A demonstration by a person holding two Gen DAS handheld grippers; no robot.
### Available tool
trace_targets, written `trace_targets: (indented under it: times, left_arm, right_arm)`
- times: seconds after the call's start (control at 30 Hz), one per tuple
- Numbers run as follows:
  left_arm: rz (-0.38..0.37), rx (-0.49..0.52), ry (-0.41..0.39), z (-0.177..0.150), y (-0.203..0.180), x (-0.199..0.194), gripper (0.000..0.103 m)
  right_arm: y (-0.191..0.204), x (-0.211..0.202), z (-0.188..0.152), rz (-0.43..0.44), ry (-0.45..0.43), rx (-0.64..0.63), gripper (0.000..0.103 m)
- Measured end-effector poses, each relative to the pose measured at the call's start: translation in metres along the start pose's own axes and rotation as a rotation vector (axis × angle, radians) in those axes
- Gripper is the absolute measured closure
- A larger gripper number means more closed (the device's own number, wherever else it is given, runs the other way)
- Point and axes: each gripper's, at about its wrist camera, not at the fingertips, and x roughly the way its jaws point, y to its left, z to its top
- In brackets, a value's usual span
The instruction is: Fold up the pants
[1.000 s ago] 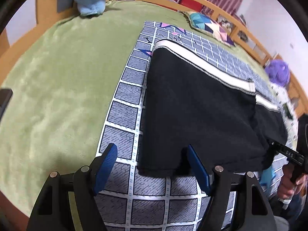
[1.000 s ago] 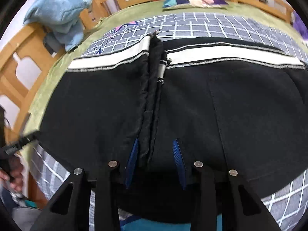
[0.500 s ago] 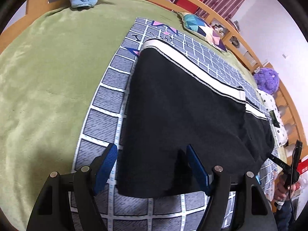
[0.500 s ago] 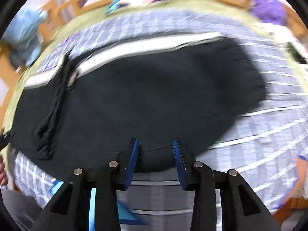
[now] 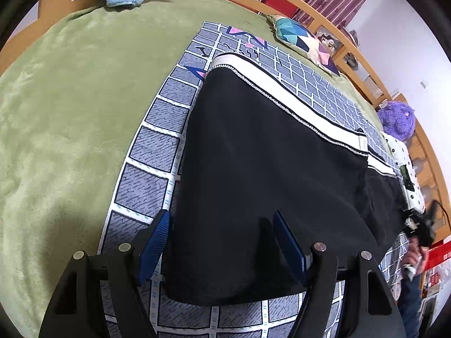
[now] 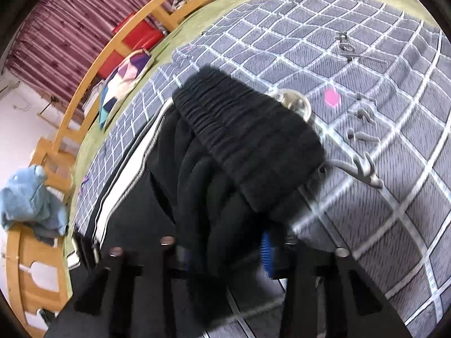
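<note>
Swept sideways along the bed since a second ago, the right gripper (image 6: 225, 256) now looks at the elastic waist end of the black fleece pants with a cream side stripe (image 5: 267, 174) instead of their folded middle, and its jaws have just been closing, with a bunched ridge of black cloth between them. Blur and the cloth itself hide most of the blue pads, so the hold reads as a pinch on the pants near the gathered waistband (image 6: 248, 140), probably taken so that end can be lifted and carried over toward the other end for the next fold.

The pants lie lengthwise, already doubled leg on leg, on the grey quilt with a white grid pattern (image 5: 157, 157), which is spread over the green plush blanket (image 5: 62, 107) covering the bed.

Over the opposite, narrower end, the left gripper (image 5: 222, 242) has scarcely shifted. Its jaws stand wide apart, straddling the hem end with black cloth showing between the blue pads; neither pad visibly presses on it, so nothing is gripped there. That hand seems stationed to steady or take the hem once the waist comes across.

A person's hand (image 5: 414, 256) shows at the far right edge of the left view, holding the other tool.
</note>
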Motion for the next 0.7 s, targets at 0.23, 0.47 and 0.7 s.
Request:
trace_targets:
  times: [0.23,0.47,0.7]
  left_arm:
    - [0.017,0.026,0.015,0.003,-0.003,0.001,0.031]
    - [0.02,0.09,-0.046,0.025,-0.021,-0.021,0.031]
    - [0.006,0.287,-0.118,0.074,-0.107,-0.008,0.031]
  right_arm:
    - [0.003,0.003,0.002,-0.093,0.073,-0.18,0.063]
    - [0.023,-0.062,0.004,-0.19,-0.019,-0.347,0.057]
    - [0.117,-0.035,0.007,-0.094,-0.083,-0.546,0.054]
